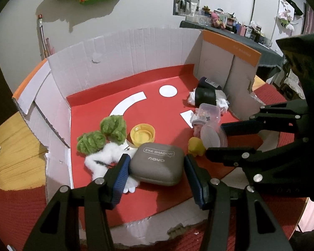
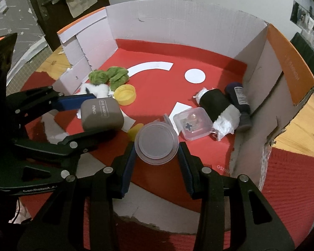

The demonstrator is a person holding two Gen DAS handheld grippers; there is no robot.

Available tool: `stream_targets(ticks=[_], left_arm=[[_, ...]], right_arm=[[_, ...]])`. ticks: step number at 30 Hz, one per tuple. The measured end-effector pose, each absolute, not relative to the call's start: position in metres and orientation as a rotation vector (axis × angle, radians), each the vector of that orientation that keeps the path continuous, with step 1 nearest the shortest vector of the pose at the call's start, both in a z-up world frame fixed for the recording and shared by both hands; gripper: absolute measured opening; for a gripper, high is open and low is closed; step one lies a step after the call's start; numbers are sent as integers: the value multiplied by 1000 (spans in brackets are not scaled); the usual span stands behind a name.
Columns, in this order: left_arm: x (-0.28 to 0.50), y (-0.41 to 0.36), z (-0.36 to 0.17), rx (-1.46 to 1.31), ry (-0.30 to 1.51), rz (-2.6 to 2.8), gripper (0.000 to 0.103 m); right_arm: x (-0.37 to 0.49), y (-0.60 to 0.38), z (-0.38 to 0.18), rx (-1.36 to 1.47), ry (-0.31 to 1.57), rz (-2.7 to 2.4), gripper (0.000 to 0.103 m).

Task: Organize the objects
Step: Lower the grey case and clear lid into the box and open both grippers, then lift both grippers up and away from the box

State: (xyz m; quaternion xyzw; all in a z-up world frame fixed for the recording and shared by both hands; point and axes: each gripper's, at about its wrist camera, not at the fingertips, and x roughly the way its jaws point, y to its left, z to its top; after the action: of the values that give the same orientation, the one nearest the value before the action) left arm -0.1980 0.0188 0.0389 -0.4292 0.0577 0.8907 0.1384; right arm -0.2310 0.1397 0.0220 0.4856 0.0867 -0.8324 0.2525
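The left gripper (image 1: pixel 156 167) straddles the flat grey eyeshadow case (image 1: pixel 157 164), long axis across frame; contact unclear. The right gripper (image 2: pixel 157 146) clamps a clear round lid (image 2: pixel 156 142), hiding a yellow thing behind.

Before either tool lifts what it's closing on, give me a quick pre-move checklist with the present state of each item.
1. Left tool straddles grey case: ok.
2. Both left pads pressing the case: cannot tell; a gap shows on one side.
3. Right tool around clear round lid: ok.
4. Right pads firmly on the lid: cannot tell.
5. Yellow cap clear of both tools: ok.
6. Small clear box apart from the lid: ok.
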Motion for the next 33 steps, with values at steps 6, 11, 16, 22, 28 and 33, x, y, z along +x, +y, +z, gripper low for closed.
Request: stream_targets(ticks=[6, 11, 16, 22, 28, 33], left_arm=[[-192, 19, 44, -1215, 179, 2593, 56], [-183, 18, 53, -1178, 190, 2632, 66], [-169, 14, 62, -1129, 195, 2698, 70], [-155, 7, 67, -1090, 163, 2778, 73], [-144, 4, 66, -1076, 111, 2849, 76], [-138, 0, 65, -1065, 73, 2893, 82]], right_arm=[[-227, 140, 29, 1287, 221, -2278, 40], [-220, 141, 35, 1253, 199, -2300, 41], [-210, 144, 41, 1203, 164, -2351, 52], [-196, 151, 45, 1122, 84, -2459, 66], [-181, 153, 52, 1035, 45, -2558, 69], [-177, 152, 50, 1015, 39, -2605, 72]])
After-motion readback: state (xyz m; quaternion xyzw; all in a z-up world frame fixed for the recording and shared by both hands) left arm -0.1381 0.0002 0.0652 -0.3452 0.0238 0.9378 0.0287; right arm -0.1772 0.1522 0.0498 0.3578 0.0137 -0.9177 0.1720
